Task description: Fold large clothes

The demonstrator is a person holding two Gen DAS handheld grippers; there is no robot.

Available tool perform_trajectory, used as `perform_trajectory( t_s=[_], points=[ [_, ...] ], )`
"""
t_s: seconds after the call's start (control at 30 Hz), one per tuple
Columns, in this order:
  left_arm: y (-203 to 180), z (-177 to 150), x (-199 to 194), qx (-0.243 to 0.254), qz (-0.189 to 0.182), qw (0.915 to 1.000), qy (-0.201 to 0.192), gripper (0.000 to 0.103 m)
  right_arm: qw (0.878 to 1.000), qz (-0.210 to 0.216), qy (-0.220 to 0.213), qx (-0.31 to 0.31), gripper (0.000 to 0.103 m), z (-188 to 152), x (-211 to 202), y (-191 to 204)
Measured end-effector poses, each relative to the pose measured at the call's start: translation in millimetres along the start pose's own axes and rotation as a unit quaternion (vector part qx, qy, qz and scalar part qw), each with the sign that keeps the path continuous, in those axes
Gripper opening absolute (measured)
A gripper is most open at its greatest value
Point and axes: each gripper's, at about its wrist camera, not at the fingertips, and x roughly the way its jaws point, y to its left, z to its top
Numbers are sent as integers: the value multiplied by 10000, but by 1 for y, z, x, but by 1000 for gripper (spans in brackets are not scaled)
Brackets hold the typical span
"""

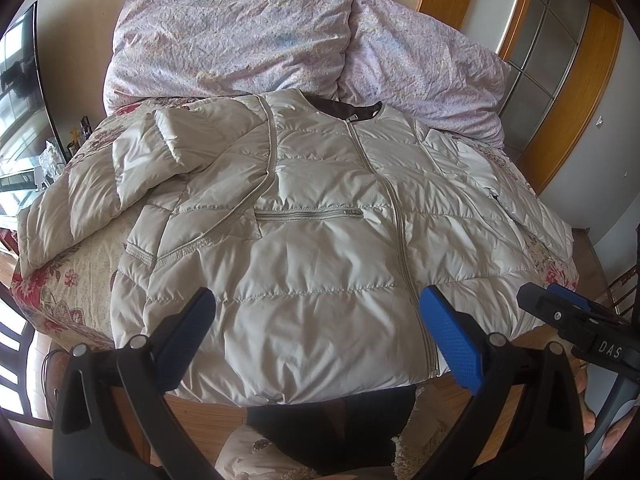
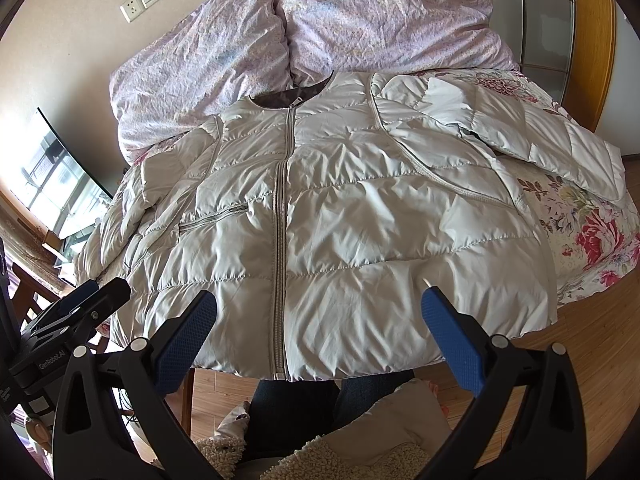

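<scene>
Bedroom setting, floral-sheeted bed (image 2: 592,240) as work surface. Left gripper (image 1: 320,328): blue-padded jaws apart, empty, hovering over the hem. Right gripper (image 2: 320,328): jaws apart, empty, alongside it. Puffer jacket (image 1: 320,216): cream, zipped, lying front-up just ahead of both grippers, sleeves out to either side. Lilac duvet (image 1: 256,36): bunched beyond the jacket's collar, against the wall.

- "DAS" in white caps, rest cut off, on black body of right two-finger gripper w/ blue pads (image 1: 568,304), seen in left wrist view.
- "GenRobot.AI" in small white print, running up black side of left two-finger gripper w/ blue pads (image 2: 94,292), right wrist view.
- No other legible text.
</scene>
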Motion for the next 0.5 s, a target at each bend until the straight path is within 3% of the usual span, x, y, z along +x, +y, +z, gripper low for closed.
perform_trajectory(
  t_s=[0.5],
  points=[
    [0, 0, 0, 4, -1, 10000, 0, 101, 10000, 1, 4, 3, 102, 0, 1, -2]
  ],
)
